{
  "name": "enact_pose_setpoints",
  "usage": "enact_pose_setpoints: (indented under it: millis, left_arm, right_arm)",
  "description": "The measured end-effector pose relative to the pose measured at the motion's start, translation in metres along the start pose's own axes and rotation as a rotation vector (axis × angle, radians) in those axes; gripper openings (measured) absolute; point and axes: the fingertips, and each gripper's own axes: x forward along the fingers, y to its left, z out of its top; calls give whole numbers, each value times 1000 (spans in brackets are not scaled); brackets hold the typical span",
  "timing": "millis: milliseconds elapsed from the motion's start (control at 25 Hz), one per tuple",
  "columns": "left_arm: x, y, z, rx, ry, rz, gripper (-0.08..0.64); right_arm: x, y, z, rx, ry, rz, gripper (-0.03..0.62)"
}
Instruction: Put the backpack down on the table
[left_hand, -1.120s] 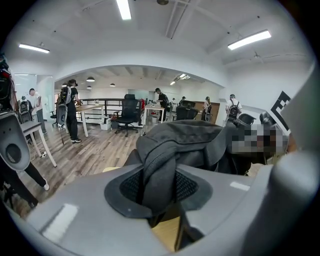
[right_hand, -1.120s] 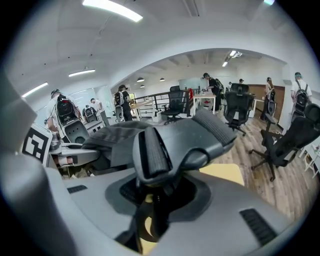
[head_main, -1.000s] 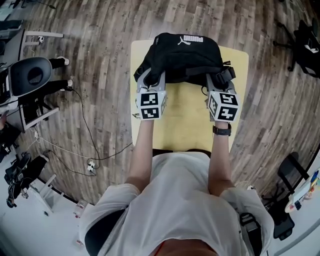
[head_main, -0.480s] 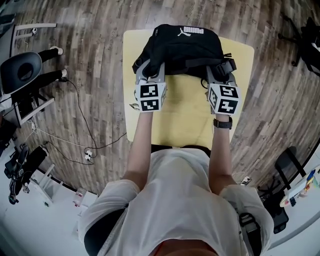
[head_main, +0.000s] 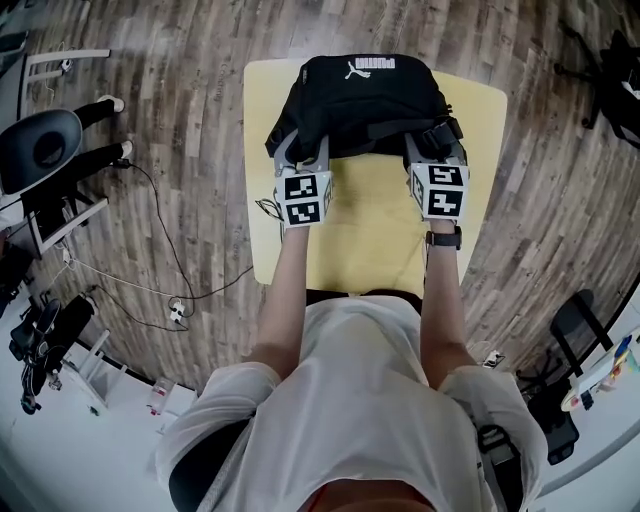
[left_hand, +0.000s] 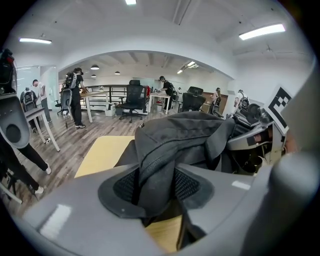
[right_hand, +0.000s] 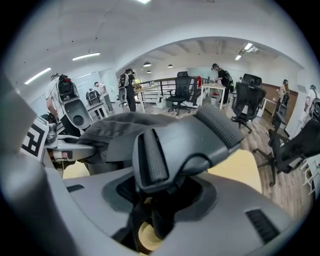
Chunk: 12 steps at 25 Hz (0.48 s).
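From above we see the backpack (head_main: 362, 105) at the table's (head_main: 375, 250) far edge. Gripper views alone show jaws just opening: left gripper (left_hand: 155, 187) pinching fabric, right gripper (right_hand: 160, 195) spread round a strap (right_hand: 200, 135).

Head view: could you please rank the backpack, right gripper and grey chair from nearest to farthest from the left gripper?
From the left gripper, jaws just opening:
1. backpack, fabric between those jaws.
2. right gripper, to its right, jaws likewise opening round a strap.
3. grey chair, floor, far left.
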Motion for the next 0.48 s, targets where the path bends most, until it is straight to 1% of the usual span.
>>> enact_pose_setpoints:
  millis: [120, 280, 320, 360, 400, 480]
  left_arm:
    - [6, -2, -2, -2, 17, -2, 157]
    - [9, -1, 0, 10, 56, -57, 177]
    - [8, 0, 2, 25, 59, -69, 186]
    - [8, 1, 5, 38, 60, -79, 213]
    - [6, 2, 9, 42, 58, -88, 241]
    - [1, 3, 14, 29, 60, -102, 289]
  right_arm:
    - [2, -5, -4, -12, 4, -7, 167]
    - [2, -3, -4, -5, 41, -30, 185]
    - [2, -1, -1, -10, 50, -24, 207]
    - [2, 2, 1, -16, 56, -14, 253]
    - [1, 4, 3, -21, 57, -9, 274]
    - [-5, 4, 6, -19, 50, -24, 300]
